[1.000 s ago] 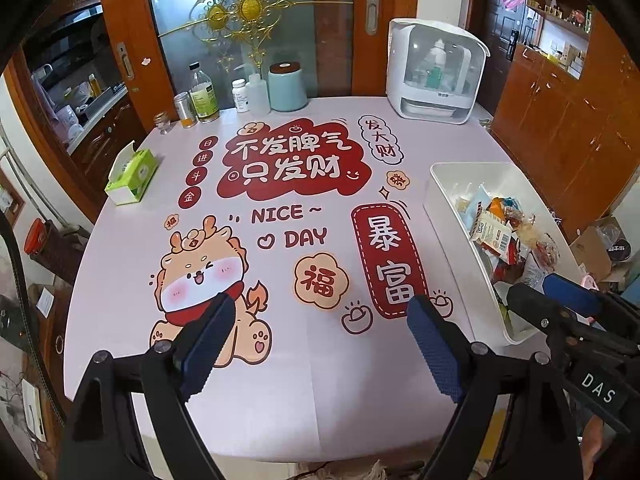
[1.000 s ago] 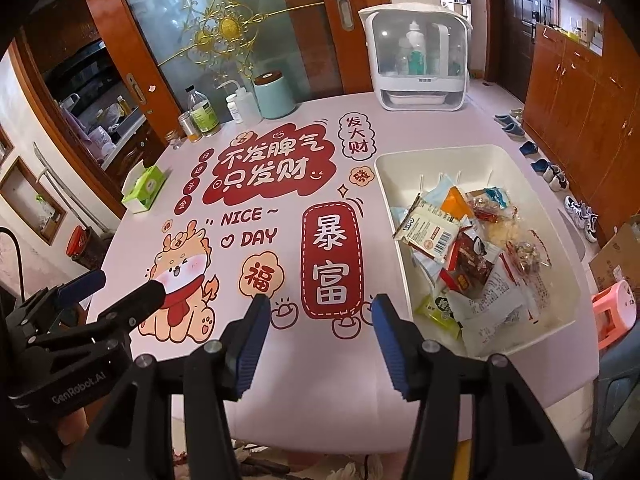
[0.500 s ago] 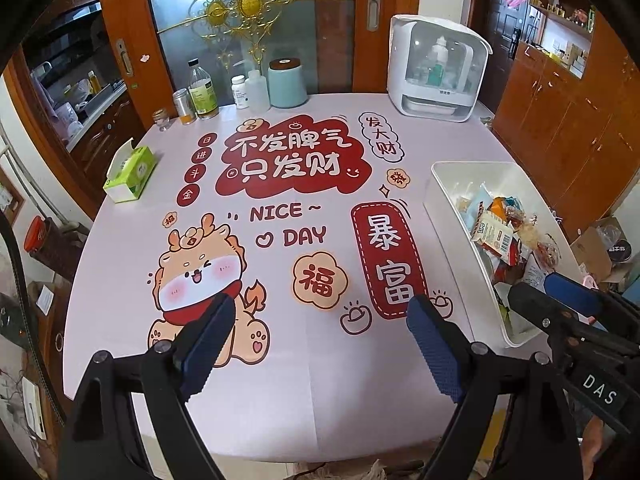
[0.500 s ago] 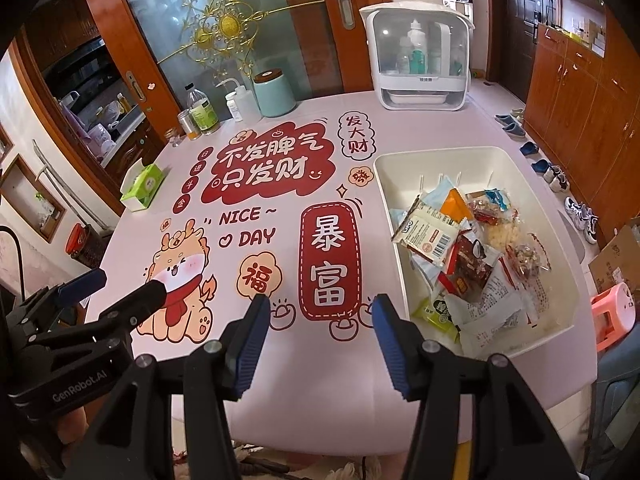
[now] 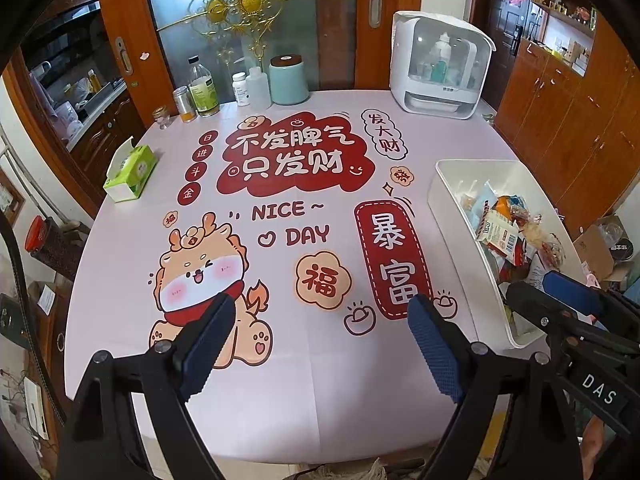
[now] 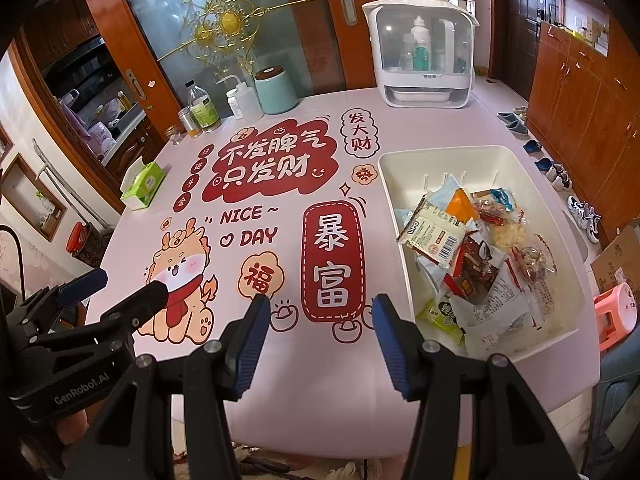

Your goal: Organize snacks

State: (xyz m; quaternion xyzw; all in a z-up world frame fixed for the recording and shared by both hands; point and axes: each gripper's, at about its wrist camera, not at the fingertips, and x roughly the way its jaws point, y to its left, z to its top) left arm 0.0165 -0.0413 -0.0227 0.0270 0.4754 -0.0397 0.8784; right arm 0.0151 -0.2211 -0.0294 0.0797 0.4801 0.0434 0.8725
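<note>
You hold both grippers above the near edge of the table, side by side. The left gripper has its fingers spread wide with nothing between them; the right gripper is likewise released and empty. The snacks all lie heaped in the white bin at the table's right side, none out on the printed tablecloth. That fits either a gathering just completed or a sorting out of the bin about to start; the scene does not settle which. If you do reach in, the loose, overlapping wrappers call for pinching one packet edge cleanly.
</note>
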